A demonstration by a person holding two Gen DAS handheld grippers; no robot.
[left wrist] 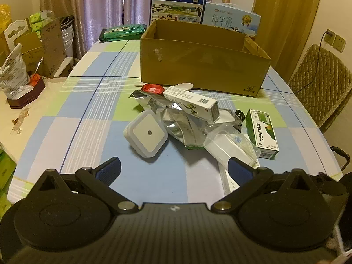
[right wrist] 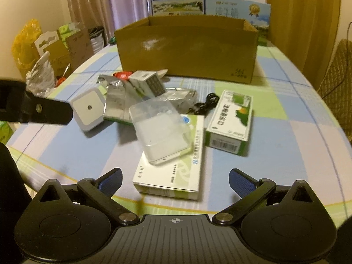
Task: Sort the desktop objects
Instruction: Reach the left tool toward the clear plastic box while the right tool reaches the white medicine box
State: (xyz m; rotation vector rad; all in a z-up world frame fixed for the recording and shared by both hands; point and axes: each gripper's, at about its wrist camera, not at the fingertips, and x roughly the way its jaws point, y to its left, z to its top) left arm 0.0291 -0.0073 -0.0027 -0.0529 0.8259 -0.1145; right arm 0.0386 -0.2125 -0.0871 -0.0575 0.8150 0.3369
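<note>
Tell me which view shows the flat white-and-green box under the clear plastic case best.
The right wrist view: the flat white-and-green box lies near and mostly exposed, the clear plastic case resting on its far part. The left wrist view shows only a white sliver beside its right tong.

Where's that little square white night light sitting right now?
The night light sits on the checked tablecloth at the left edge of the pile, leaning against the crinkled silver foil bag, in front of the cardboard box.

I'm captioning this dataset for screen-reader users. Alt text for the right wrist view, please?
Open right gripper above a checked tablecloth, facing a clear plastic case lying on a flat white-green box; cardboard box behind.
</note>
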